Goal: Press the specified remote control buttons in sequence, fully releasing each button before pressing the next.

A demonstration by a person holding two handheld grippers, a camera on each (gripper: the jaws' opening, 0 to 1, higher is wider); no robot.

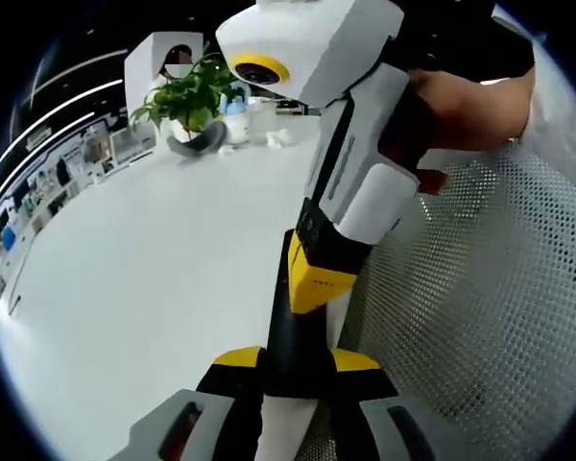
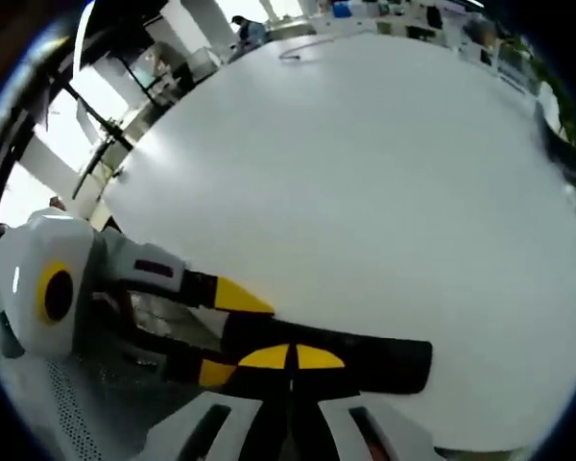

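Note:
A black remote control (image 1: pixel 290 341) stands up between the yellow tips of my left gripper (image 1: pixel 296 360), which is shut on its sides above the white table (image 1: pixel 154 269). My right gripper (image 1: pixel 315 283) comes down from the upper right in a person's hand (image 1: pixel 461 106), its yellow tip resting on the remote's face. In the right gripper view the remote (image 2: pixel 374 357) lies across the bottom. My right gripper (image 2: pixel 293 357) has its tips shut together against it. The left gripper (image 2: pixel 228 334) clamps the remote's left end from the left side.
A potted green plant (image 1: pixel 187 96), a dark curved object (image 1: pixel 194 144) and small white items stand at the table's far end. A white mesh chair (image 1: pixel 490 288) is close on the right. Shelves line the far left wall (image 1: pixel 48 182). A thin cable (image 2: pixel 307 48) lies on the table.

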